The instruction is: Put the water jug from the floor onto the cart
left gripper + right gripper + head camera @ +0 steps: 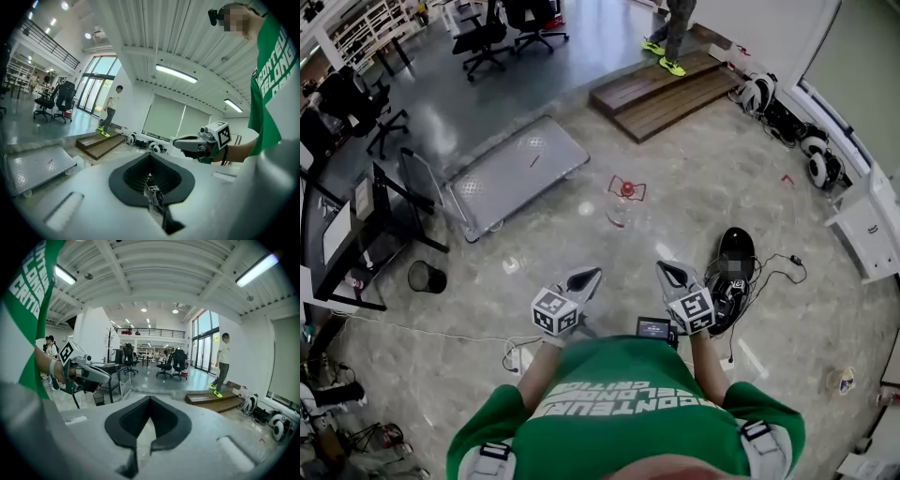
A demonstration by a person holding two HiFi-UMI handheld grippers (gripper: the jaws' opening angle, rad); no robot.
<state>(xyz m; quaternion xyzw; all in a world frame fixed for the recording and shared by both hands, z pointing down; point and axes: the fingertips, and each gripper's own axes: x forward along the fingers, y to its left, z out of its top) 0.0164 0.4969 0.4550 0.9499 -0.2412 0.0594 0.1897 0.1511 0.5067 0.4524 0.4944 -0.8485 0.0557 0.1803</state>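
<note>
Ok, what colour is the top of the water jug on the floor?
Red top on a clear water jug; head view shows it best.

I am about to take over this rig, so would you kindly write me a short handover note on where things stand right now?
Left tongs: shut, empty, held out ahead of the person.
Right tongs: shut, empty, beside the left ones.
Water jug: stands on the floor ahead of both tongs, red cap on top, clear of them.
Cart: flat platform on the floor, left of the jug and not touching it.
Done: nothing; the jug is untouched.
Left: step up, open the tongs, grip the jug, lift it onto the cart.
</note>
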